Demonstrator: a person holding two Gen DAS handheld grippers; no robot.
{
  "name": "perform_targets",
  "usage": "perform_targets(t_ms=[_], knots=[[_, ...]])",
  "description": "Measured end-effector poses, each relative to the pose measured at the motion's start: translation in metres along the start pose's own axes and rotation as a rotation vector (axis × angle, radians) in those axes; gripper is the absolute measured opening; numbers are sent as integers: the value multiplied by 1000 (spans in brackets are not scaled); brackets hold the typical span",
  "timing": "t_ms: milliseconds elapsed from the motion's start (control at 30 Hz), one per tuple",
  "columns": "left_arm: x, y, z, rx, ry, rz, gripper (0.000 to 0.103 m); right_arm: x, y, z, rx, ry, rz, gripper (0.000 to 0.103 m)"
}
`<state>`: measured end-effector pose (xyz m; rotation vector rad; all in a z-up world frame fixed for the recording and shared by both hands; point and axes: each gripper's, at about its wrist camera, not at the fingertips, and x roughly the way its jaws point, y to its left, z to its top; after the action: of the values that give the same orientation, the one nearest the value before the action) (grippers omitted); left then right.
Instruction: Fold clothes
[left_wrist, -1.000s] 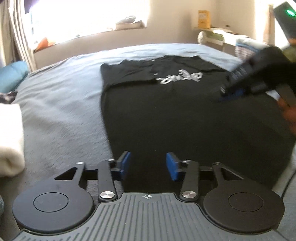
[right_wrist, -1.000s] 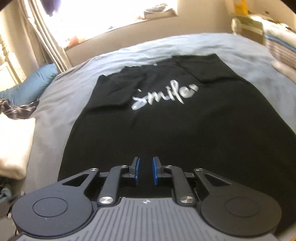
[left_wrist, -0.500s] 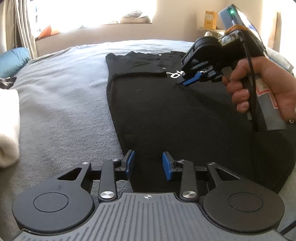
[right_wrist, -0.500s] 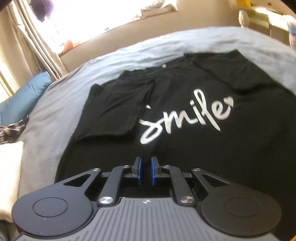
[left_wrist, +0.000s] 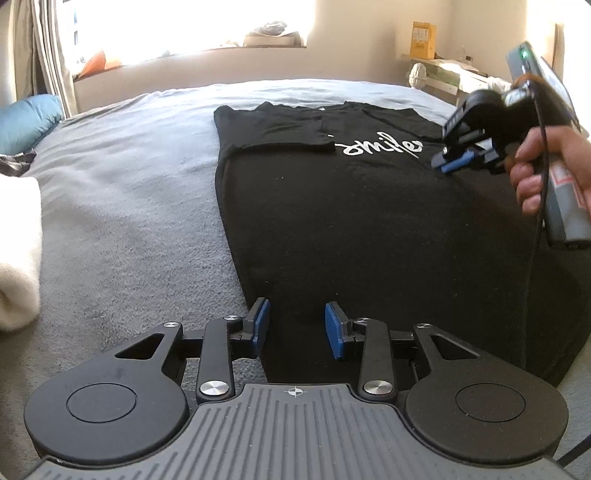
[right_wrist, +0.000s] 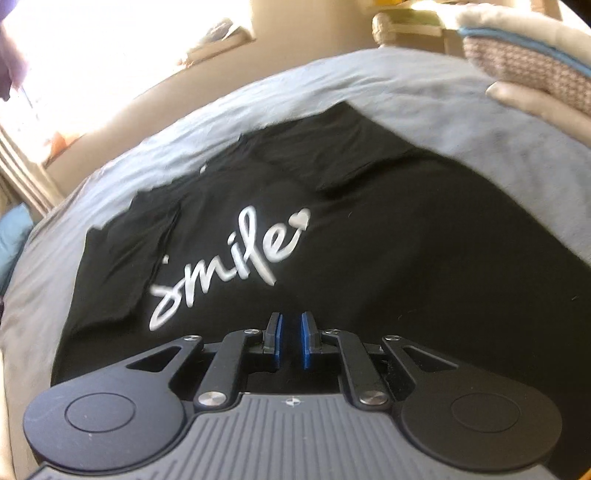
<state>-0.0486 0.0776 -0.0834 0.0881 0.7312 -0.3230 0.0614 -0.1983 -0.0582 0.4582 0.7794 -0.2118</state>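
Note:
A black T-shirt (left_wrist: 351, 221) with a white "smile" print (left_wrist: 380, 147) lies flat on the grey bed (left_wrist: 129, 203), both sleeves folded inward. My left gripper (left_wrist: 297, 314) hovers open over the shirt's near left edge, with nothing between its blue pads. A hand (left_wrist: 535, 173) holds my right gripper (left_wrist: 448, 164) low over the shirt's right side, just right of the print. In the right wrist view the right gripper (right_wrist: 290, 321) is shut to a narrow slit and holds nothing. It sits over the shirt (right_wrist: 369, 258), below the print (right_wrist: 229, 258).
A white folded cloth (left_wrist: 14, 251) lies at the bed's left edge, with a blue pillow (left_wrist: 26, 118) farther back. A stack of folded laundry (right_wrist: 535, 62) sits at the far right. Bare grey bedding lies left of the shirt.
The right gripper has swung rightward and lower across the shirt and rolled, so the print now tilts in its view. The left gripper has stayed almost in place.

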Motion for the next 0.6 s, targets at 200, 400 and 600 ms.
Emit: perform_targets(t_ms=[200,400,600], knots=[[-2,-1,1,-7,11,13,35,13,-7,-5,55,98,117,10],[-2,-3,2,-8,19,23,36,-17,-123,4,414,58,152,11],[-2,-6,4,-3,28,33,38,-65,-218,5,696,-70,51,14]])
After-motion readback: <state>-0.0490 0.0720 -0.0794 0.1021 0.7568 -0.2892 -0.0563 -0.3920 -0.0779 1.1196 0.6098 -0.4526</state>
